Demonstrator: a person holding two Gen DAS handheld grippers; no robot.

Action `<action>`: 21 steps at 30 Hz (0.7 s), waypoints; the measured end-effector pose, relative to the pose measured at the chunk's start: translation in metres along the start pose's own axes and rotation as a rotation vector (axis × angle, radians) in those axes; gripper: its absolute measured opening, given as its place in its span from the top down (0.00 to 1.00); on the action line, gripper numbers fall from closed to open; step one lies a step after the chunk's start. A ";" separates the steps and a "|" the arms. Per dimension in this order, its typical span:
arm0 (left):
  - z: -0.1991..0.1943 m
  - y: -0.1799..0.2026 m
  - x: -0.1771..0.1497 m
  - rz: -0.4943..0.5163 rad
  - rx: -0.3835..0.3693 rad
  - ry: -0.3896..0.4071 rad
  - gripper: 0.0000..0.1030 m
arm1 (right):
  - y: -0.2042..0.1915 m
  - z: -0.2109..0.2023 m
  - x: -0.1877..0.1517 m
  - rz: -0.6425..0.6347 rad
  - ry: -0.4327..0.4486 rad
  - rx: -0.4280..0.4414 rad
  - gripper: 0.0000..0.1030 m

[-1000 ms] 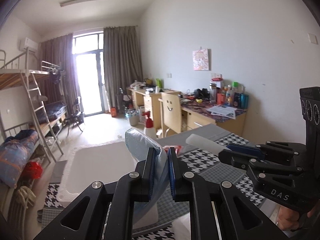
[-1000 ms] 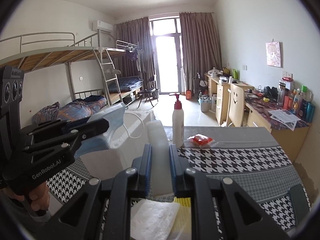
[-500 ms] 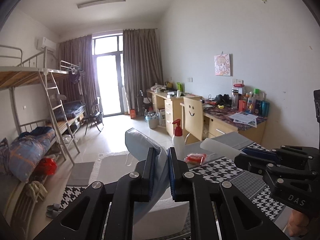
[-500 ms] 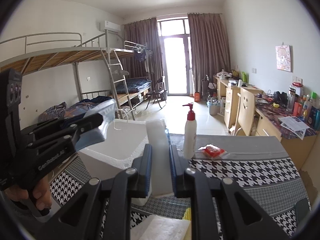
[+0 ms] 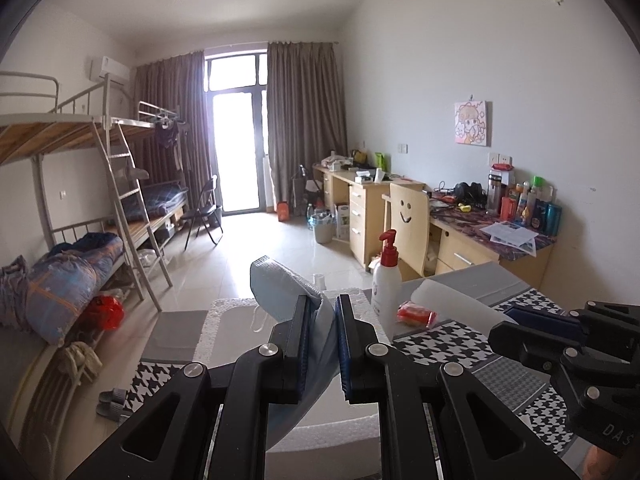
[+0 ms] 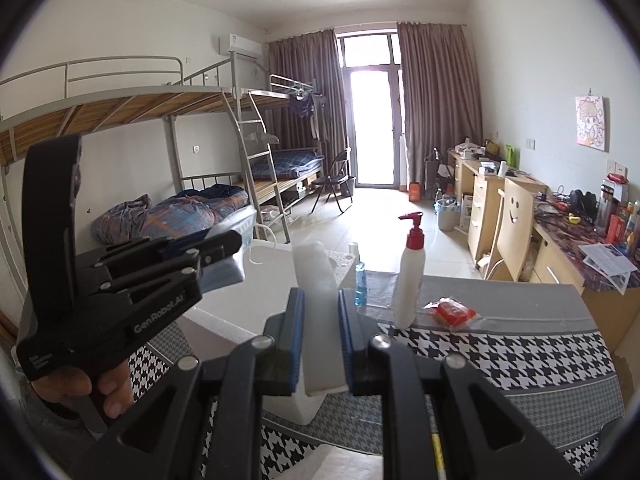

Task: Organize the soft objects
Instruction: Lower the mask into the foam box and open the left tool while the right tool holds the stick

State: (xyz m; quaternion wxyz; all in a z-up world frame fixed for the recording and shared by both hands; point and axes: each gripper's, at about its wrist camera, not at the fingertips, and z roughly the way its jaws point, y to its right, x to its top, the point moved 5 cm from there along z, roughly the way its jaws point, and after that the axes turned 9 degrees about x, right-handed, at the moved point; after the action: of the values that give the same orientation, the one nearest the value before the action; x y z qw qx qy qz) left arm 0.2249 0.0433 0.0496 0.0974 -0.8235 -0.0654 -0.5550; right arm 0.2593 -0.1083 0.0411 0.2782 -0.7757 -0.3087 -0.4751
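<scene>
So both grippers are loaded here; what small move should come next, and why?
Probably lower the left gripper over the white foam box and release the blue face mask. The mask already hangs above the box's open cavity, while the right gripper holds its white foam piece beside it.

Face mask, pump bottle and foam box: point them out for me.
Face mask (image 5: 276,284): left wrist view, its blue pleated upper part.
Pump bottle (image 6: 408,276): right wrist view, its white body.
Foam box (image 5: 224,320): left wrist view, its white rim.

On the desk: one pump bottle (image 6: 409,280), one small blue bottle (image 6: 360,280), one red packet (image 6: 452,309), one foam box (image 5: 236,320). Two hand-held grippers: left (image 5: 323,350), right (image 6: 320,344).
</scene>
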 end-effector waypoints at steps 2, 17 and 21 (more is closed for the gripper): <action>0.004 -0.001 0.000 -0.006 -0.004 -0.010 0.87 | 0.001 0.003 0.001 0.000 -0.009 -0.001 0.80; 0.037 -0.014 -0.011 -0.025 0.006 -0.117 0.48 | 0.003 0.016 0.000 0.007 -0.043 -0.027 0.80; 0.029 -0.021 -0.011 -0.041 0.037 -0.078 0.12 | 0.003 0.017 0.000 0.007 -0.045 -0.037 0.80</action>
State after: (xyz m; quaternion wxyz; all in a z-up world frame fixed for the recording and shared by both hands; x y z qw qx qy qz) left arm 0.2424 0.0704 0.0310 0.0985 -0.8410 -0.0964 -0.5232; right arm 0.2712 -0.0976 0.0344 0.2583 -0.7923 -0.3035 -0.4620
